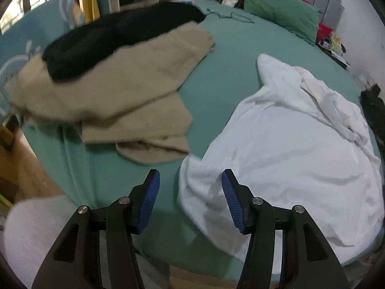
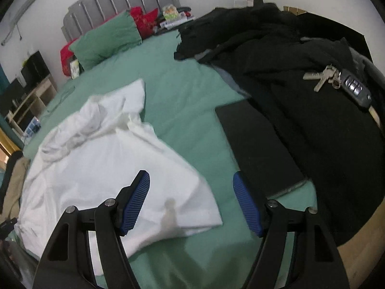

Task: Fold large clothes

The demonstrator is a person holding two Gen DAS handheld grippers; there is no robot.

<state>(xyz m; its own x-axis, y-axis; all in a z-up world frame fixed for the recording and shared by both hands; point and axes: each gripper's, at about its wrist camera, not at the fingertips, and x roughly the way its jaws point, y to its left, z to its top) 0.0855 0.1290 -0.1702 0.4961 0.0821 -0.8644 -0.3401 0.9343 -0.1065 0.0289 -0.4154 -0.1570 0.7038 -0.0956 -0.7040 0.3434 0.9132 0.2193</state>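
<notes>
A large white garment [image 1: 288, 149] lies spread and rumpled on the green bed [image 1: 223, 72]. It also shows in the right wrist view [image 2: 101, 159], with a grey stain near its front corner. My left gripper [image 1: 190, 185] is open and empty, above the garment's near left corner. My right gripper [image 2: 191, 192] is open and empty, above the garment's near right corner. A folded beige garment [image 1: 115, 89] with a black garment [image 1: 115, 36] on top lies at the left of the bed.
A pile of black clothes [image 2: 300, 77] with keys and a car fob [image 2: 336, 82] on it lies at the right. A flat black slab [image 2: 259, 147] lies beside it. A green pillow [image 2: 108, 38] and grey headboard [image 2: 120, 2] are at the far end. A wooden floor [image 1: 24, 168] lies left.
</notes>
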